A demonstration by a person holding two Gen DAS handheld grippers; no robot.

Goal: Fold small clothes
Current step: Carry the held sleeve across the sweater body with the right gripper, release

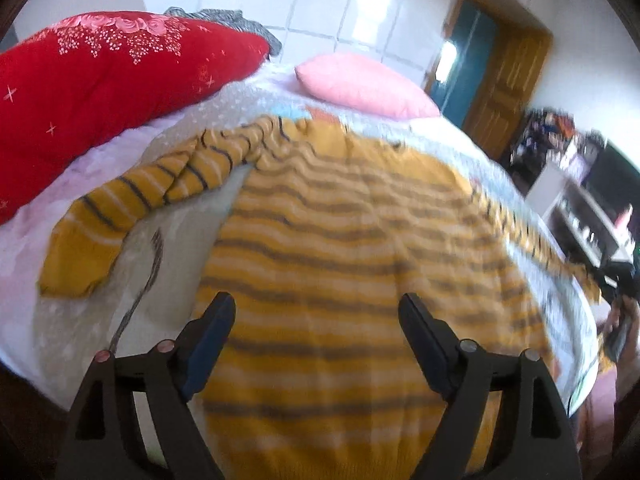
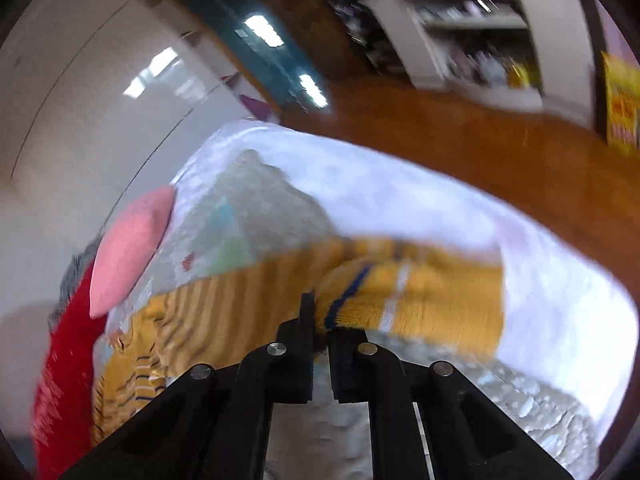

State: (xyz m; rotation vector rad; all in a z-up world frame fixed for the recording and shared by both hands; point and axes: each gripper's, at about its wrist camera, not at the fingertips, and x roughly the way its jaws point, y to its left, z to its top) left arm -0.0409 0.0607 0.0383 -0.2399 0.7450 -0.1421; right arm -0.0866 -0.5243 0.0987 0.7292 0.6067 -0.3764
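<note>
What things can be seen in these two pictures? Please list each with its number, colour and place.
sweater: one, mustard with dark and pale stripes, spread on the bed
bed cover: one, pale and patterned, under the sweater
quilt: one, red with pink flowers, far left of the bed
pillow: one, pink, at the bed's far end
door: one, brown wood, beyond the bed
shelf unit: one, grey, on the wooden floor
left tool: black, open above the sweater
right tool: black, shut on a sweater sleeve

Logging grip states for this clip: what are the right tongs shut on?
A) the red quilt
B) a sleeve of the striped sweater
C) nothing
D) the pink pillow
B: the right tongs pinch a sleeve of the striped sweater, near its cuff.
</note>
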